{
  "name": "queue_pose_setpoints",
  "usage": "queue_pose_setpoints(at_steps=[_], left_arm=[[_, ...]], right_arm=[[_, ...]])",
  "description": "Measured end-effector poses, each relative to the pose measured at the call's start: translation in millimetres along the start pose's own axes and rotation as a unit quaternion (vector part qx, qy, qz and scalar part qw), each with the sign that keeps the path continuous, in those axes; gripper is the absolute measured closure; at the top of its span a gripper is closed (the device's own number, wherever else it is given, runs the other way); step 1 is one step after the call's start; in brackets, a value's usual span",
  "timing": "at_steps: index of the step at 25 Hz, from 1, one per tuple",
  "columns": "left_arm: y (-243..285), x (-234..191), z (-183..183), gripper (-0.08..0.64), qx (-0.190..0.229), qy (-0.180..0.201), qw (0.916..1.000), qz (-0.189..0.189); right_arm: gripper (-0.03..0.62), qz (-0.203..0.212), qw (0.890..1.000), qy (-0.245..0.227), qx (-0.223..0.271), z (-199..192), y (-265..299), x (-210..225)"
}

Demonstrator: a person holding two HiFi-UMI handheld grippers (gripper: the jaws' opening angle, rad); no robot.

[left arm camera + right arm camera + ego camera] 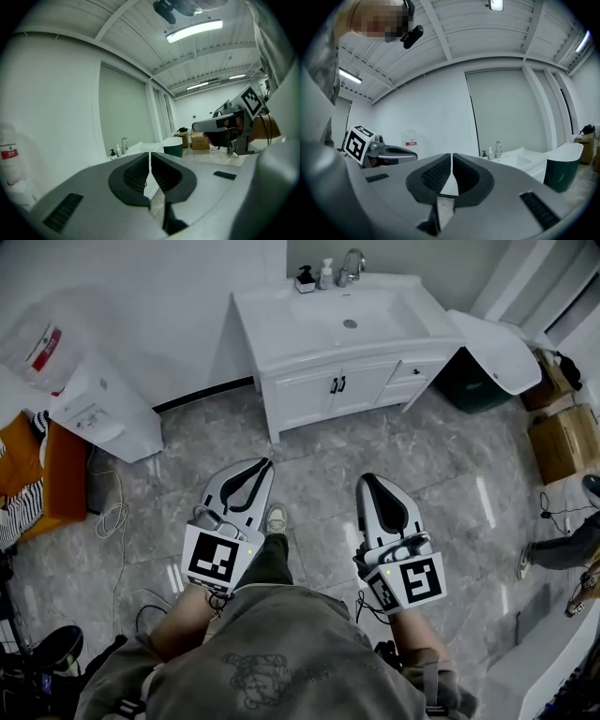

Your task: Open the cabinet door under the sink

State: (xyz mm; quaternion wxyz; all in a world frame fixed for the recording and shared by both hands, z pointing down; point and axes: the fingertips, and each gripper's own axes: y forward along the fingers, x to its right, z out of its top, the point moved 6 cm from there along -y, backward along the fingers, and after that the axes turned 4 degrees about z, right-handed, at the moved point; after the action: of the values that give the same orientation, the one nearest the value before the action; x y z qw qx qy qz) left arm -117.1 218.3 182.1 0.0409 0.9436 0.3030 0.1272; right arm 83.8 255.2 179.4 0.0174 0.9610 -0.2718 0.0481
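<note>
Cabinet door (305, 395) under sink (349, 307) shut, handles (337, 384) tiny; left tool (269, 463), right tool (364, 480) both closed, empty.

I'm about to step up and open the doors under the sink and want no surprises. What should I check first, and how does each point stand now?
1. Cabinet doors shut, ready to be pulled: ok.
2. Door handles in sight, nothing in front of them: ok.
3. Left gripper open for a handle: not ok, jaws together, empty.
4. Right gripper open: not ok, jaws together, empty.
5. Grippers near the handles: not ok, both held close to the person, well short of the doors.
</note>
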Motion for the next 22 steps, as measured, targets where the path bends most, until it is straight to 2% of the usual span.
queue_pose_setpoints(at_steps=[10,14,22], left_arm=[[100.3,-99.6,-17.4,0.534,-0.019,-0.013,0.999,-0.04],[133.2,-123.1,-25.9,0.534,-0.021,-0.011,0.9982,-0.055],[197.9,-153.7,-50.0,0.534,-0.026,-0.015,0.9977,-0.061]], right_arm=[[0.558,-0.048,0.999,-0.008,-0.023,7.7,122.9,47.3],[0.558,-0.05,0.999,0.001,-0.022,0.8,159.6,60.9],[0.558,-0.062,0.997,0.005,-0.05,-37.2,210.4,105.9]])
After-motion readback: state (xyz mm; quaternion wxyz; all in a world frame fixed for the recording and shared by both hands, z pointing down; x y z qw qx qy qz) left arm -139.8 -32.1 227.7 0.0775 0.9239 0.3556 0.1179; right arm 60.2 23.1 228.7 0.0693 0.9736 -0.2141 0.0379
